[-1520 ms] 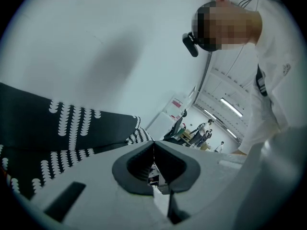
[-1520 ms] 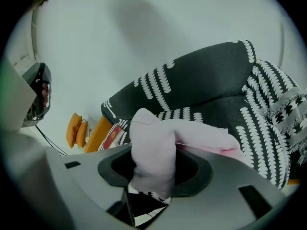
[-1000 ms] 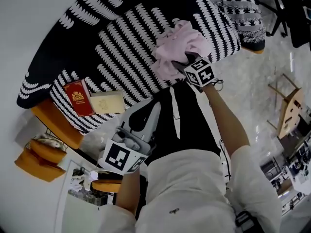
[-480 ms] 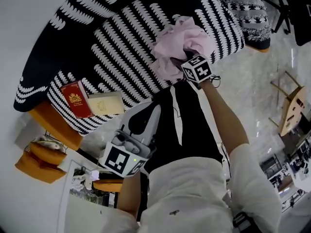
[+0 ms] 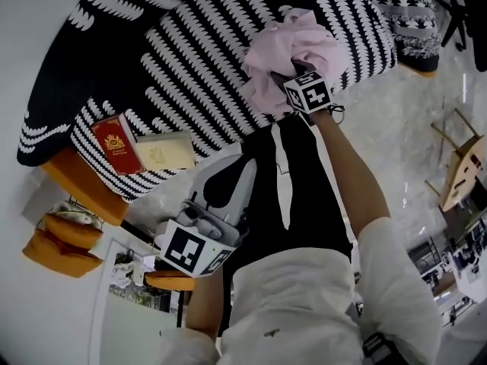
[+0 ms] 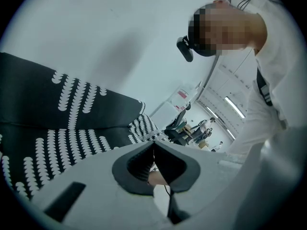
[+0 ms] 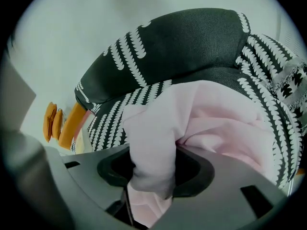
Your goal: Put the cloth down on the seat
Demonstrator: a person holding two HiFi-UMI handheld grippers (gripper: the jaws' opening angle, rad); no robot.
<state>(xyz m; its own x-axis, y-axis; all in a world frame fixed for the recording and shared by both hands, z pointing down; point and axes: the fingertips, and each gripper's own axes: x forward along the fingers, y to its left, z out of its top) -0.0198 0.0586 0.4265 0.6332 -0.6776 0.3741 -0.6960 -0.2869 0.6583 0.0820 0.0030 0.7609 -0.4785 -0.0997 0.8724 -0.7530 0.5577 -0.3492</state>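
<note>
Showing — one cloth (image 5: 293,52), two books (image 5: 163,150)

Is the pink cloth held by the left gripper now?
No, the pink cloth is pinched between the jaws of the right gripper, while the left gripper is shut on nothing.

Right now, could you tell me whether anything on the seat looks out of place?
Only mildly: the pink cloth is a crumpled bunch over the patterned seat, one fold pinched in the right gripper. A red book and a cream book lie askew at the seat's edge.
</note>
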